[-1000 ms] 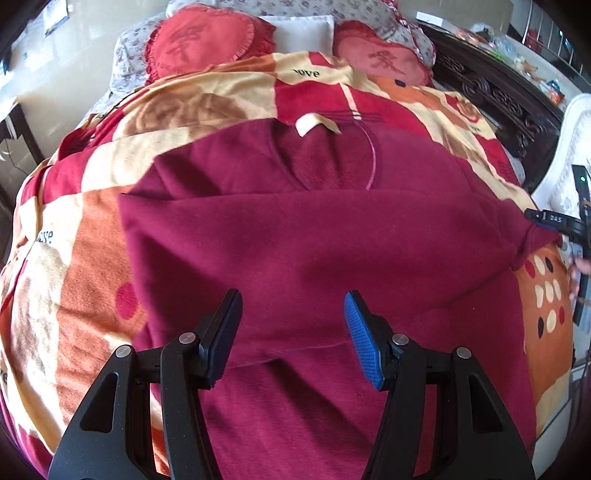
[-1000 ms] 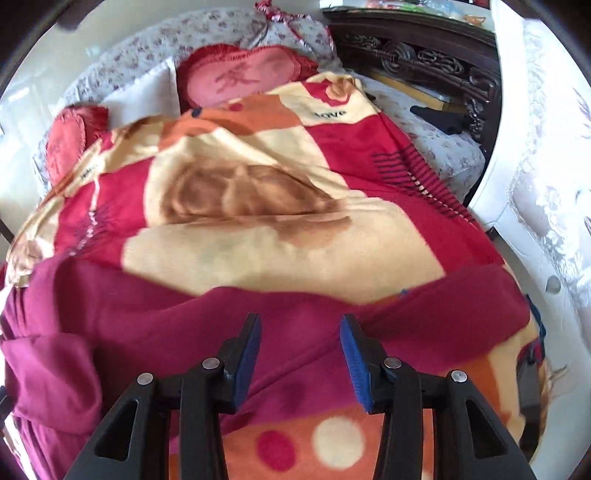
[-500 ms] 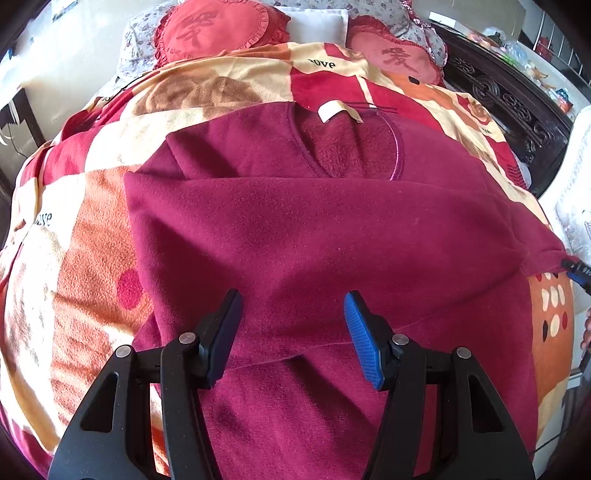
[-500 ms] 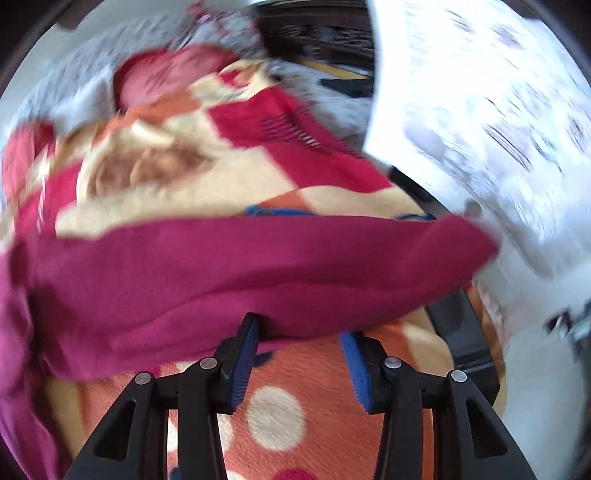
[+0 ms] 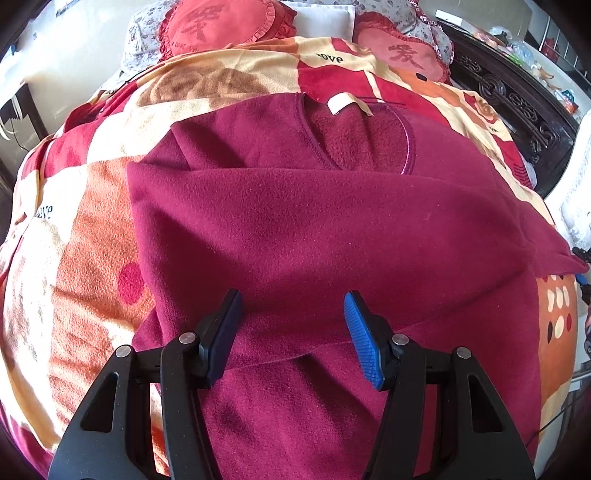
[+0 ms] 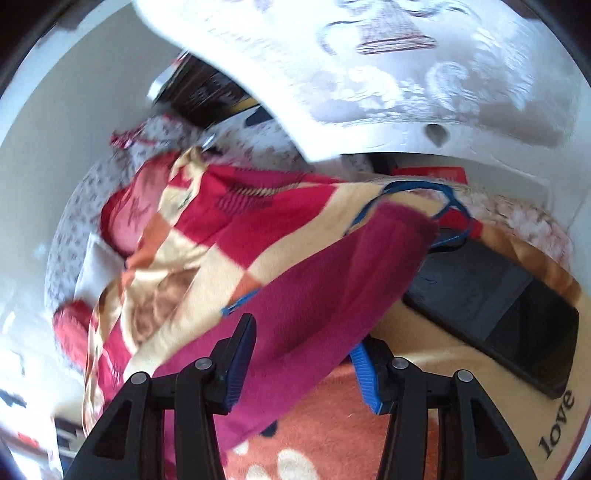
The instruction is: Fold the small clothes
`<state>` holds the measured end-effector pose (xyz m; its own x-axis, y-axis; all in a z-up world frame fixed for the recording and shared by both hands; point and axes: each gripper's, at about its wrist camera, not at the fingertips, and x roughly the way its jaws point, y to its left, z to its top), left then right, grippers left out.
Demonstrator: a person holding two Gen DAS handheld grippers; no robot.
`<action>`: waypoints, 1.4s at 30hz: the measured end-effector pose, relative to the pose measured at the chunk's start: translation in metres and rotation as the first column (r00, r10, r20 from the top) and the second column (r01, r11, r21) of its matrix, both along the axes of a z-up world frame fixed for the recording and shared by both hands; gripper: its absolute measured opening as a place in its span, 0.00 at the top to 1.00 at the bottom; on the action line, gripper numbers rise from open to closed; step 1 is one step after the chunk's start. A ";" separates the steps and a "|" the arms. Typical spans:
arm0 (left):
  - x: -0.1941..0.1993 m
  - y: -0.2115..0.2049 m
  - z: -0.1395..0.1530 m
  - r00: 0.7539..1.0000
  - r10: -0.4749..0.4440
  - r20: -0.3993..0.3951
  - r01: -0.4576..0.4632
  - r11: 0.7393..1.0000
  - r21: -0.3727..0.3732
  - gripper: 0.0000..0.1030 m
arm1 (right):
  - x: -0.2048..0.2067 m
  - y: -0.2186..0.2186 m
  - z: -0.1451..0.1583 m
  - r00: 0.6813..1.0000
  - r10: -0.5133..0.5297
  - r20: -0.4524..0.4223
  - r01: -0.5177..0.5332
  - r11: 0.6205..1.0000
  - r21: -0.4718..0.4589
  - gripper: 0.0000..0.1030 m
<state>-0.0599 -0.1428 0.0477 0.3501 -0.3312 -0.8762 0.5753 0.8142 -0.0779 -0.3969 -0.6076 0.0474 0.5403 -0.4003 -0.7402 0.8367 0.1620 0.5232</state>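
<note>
A maroon fleece top (image 5: 314, 229) lies spread on the patterned blanket (image 5: 85, 266), neckline and white label (image 5: 341, 103) at the far end, one sleeve folded across its body. My left gripper (image 5: 291, 332) is open and empty, just above the top's lower part. In the right wrist view the top's right sleeve (image 6: 325, 295) runs between the fingers of my right gripper (image 6: 303, 354), whose jaws stand wide apart around it. The sleeve end hangs over the bed's right edge. The right gripper's tip also shows at the left wrist view's right edge (image 5: 581, 266).
Red heart-shaped pillows (image 5: 221, 26) lie at the head of the bed. A dark carved headboard (image 5: 517, 99) stands on the right. A black phone-like slab (image 6: 498, 310) lies on the blanket by the sleeve. A white embroidered cloth (image 6: 388, 66) hangs close on the right.
My right gripper swung right and rolled, and now has the sleeve between its fingers near the bed's edge. My left gripper pulled back slightly over the top and stayed open.
</note>
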 end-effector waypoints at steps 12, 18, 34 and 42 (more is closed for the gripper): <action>0.000 -0.007 0.000 1.000 -0.001 0.011 0.001 1.000 0.010 0.45 | 0.013 -0.006 0.004 0.994 0.056 -0.093 -0.064 0.994 -0.089 0.80; 0.000 -0.008 0.002 1.000 0.000 0.013 0.000 1.000 0.002 0.45 | 0.027 0.019 0.039 0.986 0.145 -0.087 -0.161 0.961 -0.226 0.90; 0.018 0.034 0.019 0.996 0.093 0.014 -0.092 0.993 -0.068 0.45 | 0.214 0.217 0.101 0.628 0.775 -0.067 -0.745 0.575 -0.337 0.91; 0.033 0.061 0.024 0.987 0.158 -0.007 -0.158 0.983 -0.092 0.45 | 0.323 0.370 0.020 0.280 0.932 -0.229 -0.956 0.248 -0.158 0.79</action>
<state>-0.0274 -0.0815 0.0715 0.4042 -0.3507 -0.8448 0.4402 0.8842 -0.1565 -0.0736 -0.2380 0.0672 0.6007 0.2095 -0.7715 0.0320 0.9580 0.2850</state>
